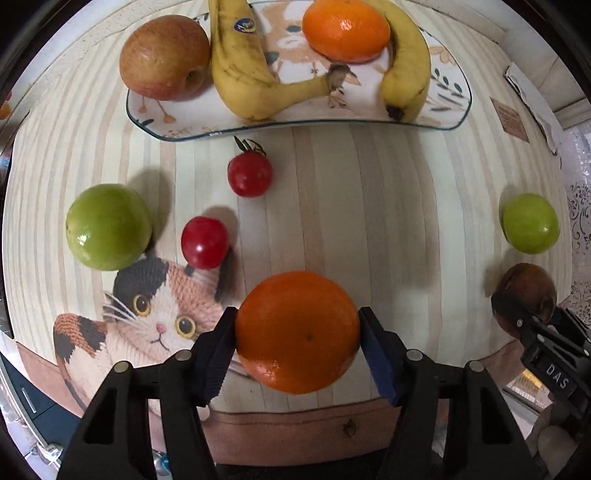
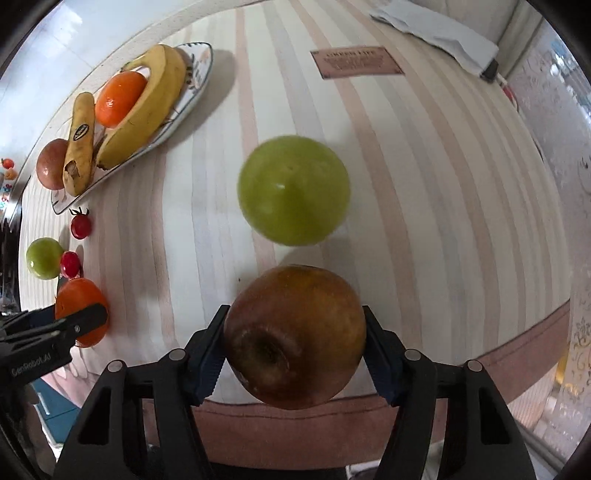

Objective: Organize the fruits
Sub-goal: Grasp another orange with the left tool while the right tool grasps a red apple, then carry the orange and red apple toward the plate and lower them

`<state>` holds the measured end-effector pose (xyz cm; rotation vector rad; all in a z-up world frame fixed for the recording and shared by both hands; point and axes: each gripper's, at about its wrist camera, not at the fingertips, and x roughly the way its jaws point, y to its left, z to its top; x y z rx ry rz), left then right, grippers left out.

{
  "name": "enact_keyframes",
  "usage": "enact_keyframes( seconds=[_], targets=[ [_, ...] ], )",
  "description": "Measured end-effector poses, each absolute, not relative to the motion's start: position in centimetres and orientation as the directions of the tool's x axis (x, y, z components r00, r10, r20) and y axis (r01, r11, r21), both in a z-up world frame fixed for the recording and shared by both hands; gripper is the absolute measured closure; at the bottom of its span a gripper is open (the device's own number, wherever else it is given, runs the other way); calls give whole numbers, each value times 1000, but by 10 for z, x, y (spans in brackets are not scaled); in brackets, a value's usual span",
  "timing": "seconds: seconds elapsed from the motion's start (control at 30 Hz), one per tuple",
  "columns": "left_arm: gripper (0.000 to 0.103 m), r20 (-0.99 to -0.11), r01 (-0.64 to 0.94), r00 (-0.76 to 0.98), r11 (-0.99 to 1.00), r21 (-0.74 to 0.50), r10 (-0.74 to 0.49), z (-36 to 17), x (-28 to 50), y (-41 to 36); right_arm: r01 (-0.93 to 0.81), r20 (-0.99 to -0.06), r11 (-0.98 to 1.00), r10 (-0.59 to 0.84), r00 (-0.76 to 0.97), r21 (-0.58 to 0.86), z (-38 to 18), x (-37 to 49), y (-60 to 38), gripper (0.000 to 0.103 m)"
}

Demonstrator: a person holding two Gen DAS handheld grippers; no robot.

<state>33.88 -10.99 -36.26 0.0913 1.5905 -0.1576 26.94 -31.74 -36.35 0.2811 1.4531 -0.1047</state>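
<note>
A striped cloth [image 1: 369, 206] with a cat print is spread over the table. At its far side a long plate [image 1: 295, 123] is set, on which a red apple [image 1: 164, 57], two bananas [image 1: 243, 70] and an orange [image 1: 345, 29] are laid.

The left gripper [image 1: 297, 349] is pointed down at the cloth's near edge, and a second orange [image 1: 297, 330] is clamped between its blue pads, both of which are pressed against the fruit's sides. The right gripper [image 2: 295, 345] is likewise pointed down, and a brownish apple [image 2: 295, 336] is held between its pads, stem hollow turned toward the camera. Whether either fruit is rested on the cloth or lifted just clear of it cannot be told with certainty.

Just beyond the brownish apple a green fruit [image 2: 293, 190] is seen on the cloth, slightly blurred. Another green fruit [image 1: 109, 227] is placed left of the held orange, with a cherry tomato [image 1: 204, 242] just beside it. A second tomato [image 1: 250, 173], stem attached, is found nearer the plate. A small brown label [image 2: 356, 62] is seen on the cloth at the far right.
</note>
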Motion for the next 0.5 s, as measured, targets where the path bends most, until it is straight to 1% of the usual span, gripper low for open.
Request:
enact_keyframes(
  seconds=[0.17,0.27,0.33,0.5],
  targets=[
    [42,-999,157,-16,987,-40,-38,-355,336,-97,194,-976,961,174,129,196,-363,271,-299,35],
    [41,-998,148,-42,987,-55,-49,-361,334,-91,172,-963,951,238,126,257,-363,273,-286,35],
    [41,-996,130,-63,989,-66,-58,-367,335,-87,158,-960,951,249,125,267,-364,278,-279,35],
    [41,-998,127,-50,990,-55,-49,-371,340,-89,137,-960,954,251,127,267,-366,284,-268,35]
  ],
)
